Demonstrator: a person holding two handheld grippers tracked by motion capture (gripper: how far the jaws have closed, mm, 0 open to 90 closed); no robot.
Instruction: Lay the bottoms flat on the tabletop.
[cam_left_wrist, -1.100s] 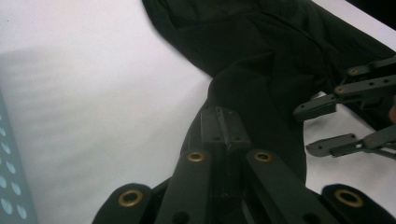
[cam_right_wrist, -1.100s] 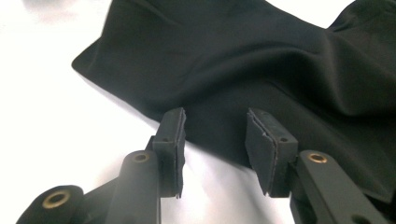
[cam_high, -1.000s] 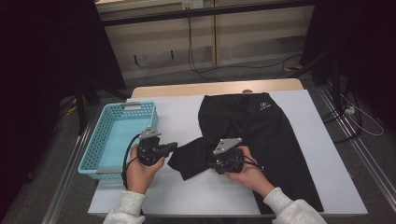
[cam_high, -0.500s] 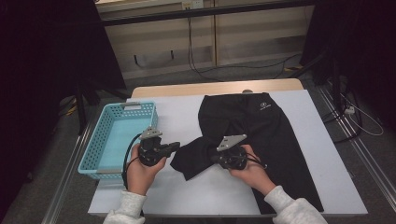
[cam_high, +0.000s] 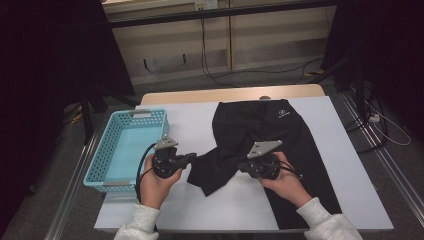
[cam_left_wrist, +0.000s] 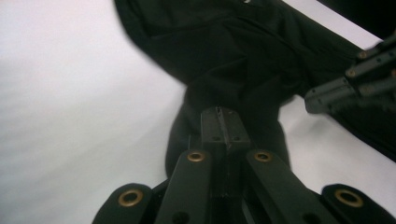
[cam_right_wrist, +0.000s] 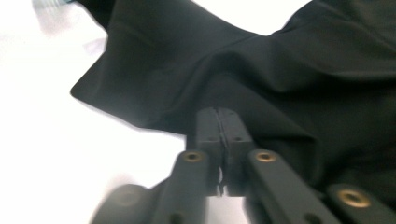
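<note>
Here both grippers' fingers are pinched tight on the black trousers' folded leg.

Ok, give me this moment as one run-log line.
left gripper: shut on black fabric shorts | right gripper: shut on shorts | leg folded leftward | light blue plastic basket: left

Light blue basket at table's left edge, cables on floor

Right gripper has shifted slightly rightward and upward, its jaws having just closed and reopened a trifle, drawing the black trousers' folded leg along the bench.
</note>
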